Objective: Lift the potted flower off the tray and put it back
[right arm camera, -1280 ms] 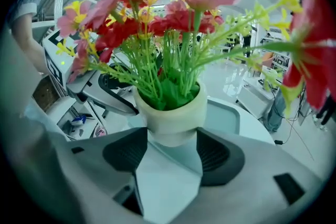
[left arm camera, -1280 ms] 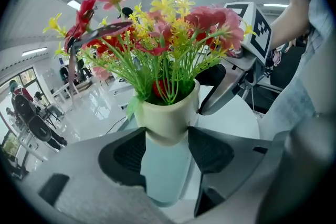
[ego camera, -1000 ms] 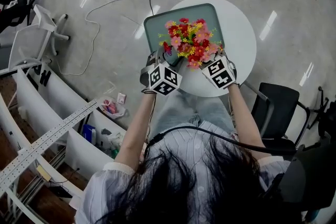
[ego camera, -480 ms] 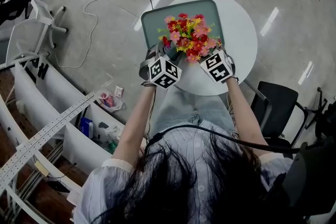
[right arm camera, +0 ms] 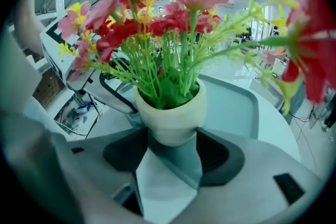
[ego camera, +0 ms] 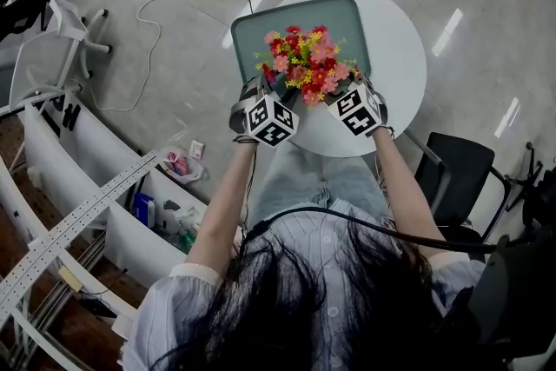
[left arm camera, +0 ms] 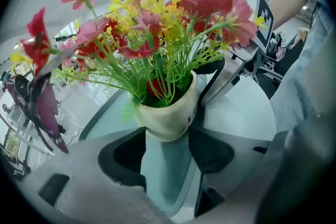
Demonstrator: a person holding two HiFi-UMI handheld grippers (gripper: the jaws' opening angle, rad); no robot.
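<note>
The potted flower (ego camera: pixel 306 65) is a cream pot (left arm camera: pixel 169 115) of red, pink and yellow blooms. It hangs a little above the grey-green tray (ego camera: pixel 343 13) on the round white table (ego camera: pixel 395 56). My left gripper (left arm camera: pixel 167 132) is shut on the pot's lower part from one side. My right gripper (right arm camera: pixel 171 136) is shut on it from the opposite side. From overhead, the left gripper (ego camera: pixel 276 96) and right gripper (ego camera: pixel 340 94) flank the bouquet, and the blooms hide the jaw tips and the pot. The pot (right arm camera: pixel 169 113) stands upright, with tray and table showing beneath it.
A black chair (ego camera: pixel 459 178) stands right of the table. White shelving (ego camera: pixel 95 187) runs along the left. Cables (ego camera: pixel 165 4) trail over the glossy floor beyond the tray. The person's lap (ego camera: pixel 304 178) sits against the table's near edge.
Both grippers have risen slightly with the pot between them. The bouquet looks larger from overhead and has shifted a little left over the tray.
</note>
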